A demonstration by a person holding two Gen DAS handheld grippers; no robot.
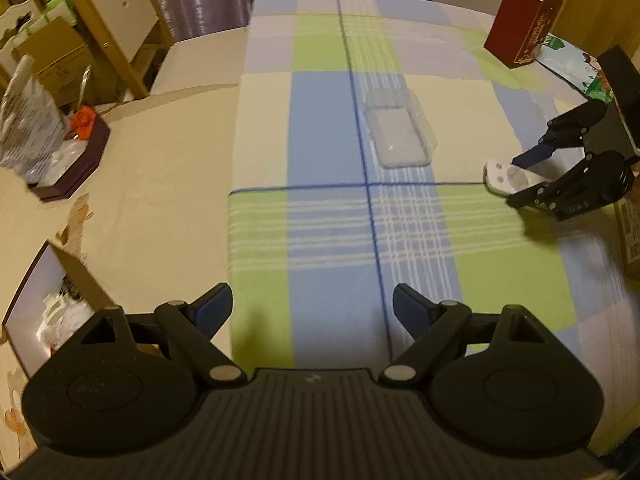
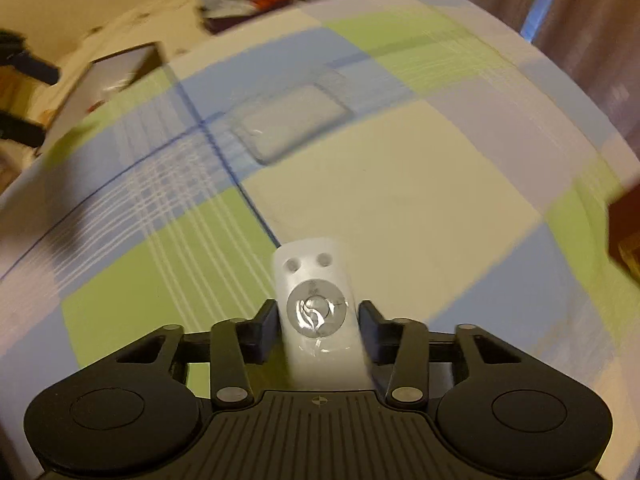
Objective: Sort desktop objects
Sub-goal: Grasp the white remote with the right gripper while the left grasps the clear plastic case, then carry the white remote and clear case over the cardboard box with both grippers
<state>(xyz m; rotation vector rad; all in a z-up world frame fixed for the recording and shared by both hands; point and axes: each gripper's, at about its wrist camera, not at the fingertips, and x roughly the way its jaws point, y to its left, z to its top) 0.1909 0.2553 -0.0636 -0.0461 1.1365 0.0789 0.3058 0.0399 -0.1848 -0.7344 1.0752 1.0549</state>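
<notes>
Checked cloth (image 1: 340,220) in blue, green and cream covers the surface, crossed by thin dark-blue lines.

Left gripper (image 1: 312,308): jaws spread wide, nothing between them, held above the near part of the cloth. Blue pads on the fingertips (image 1: 214,304).

Right gripper (image 2: 318,320): clamped on a white remote (image 2: 314,300), one pad against each long side. Remote sticks out forward past the fingers; two small round buttons at its far end, a round silver dial just behind them. In the left wrist view the same right gripper (image 1: 524,178) sits at the right of the cloth with the remote (image 1: 506,176) pointing left, low over a cream square; whether it touches the cloth I cannot tell.

Clear plastic tray (image 1: 398,132): rectangular, shallow, nothing in it. Lies flat near the middle of the cloth, just right of the long blue line and just beyond the cross line. Seen from the right wrist, the tray (image 2: 288,120) is ahead and slightly left of the remote, well apart from it.

Far right: dark red carton (image 1: 520,28) standing upright with its top open, a colourful printed pack (image 1: 576,68) lying just beside it.

Left, off the cloth: dark box (image 1: 72,160) holding a plastic bag and something orange. Right wrist view is motion-blurred at the edges.
</notes>
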